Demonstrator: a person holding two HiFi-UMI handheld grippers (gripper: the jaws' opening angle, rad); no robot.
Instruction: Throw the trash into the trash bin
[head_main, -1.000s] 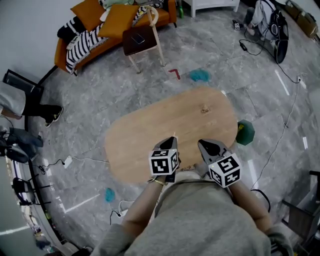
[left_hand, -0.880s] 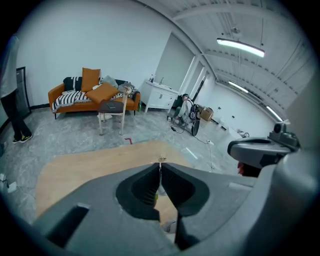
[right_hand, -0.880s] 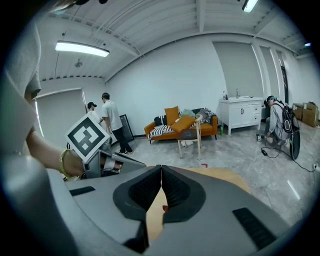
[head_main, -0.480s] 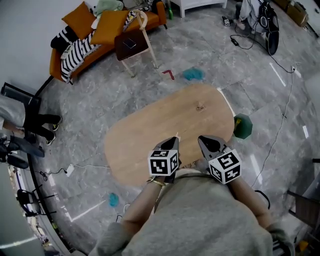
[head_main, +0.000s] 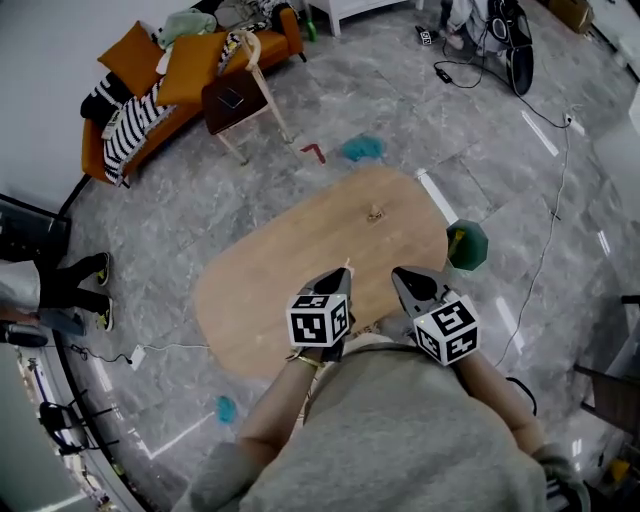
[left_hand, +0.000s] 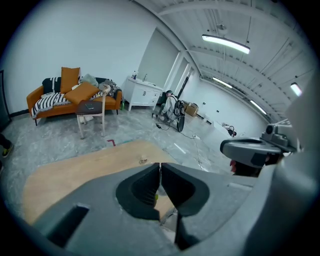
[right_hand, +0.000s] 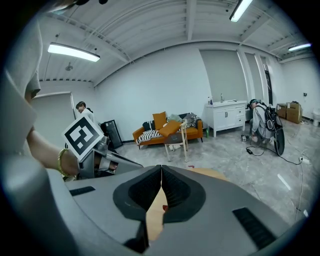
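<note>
Orange sofa (head_main: 93, 165) is being shown at far left, by the wall. Oval wooden table (head_main: 270, 290) is being shown mid-frame on the grey floor. Left gripper (head_main: 345, 272) is being held over the table's near edge, with its fingers pressed together and nothing gripped. Trash (head_main: 375, 213), a small scrap, is being seen on the table's far part, well apart from both grippers. Right gripper (head_main: 403, 276) is being held just beside the left, fingers likewise closed and empty. Green trash bin (head_main: 466, 246) is being seen on the floor, just beside the table's right end.
</note>
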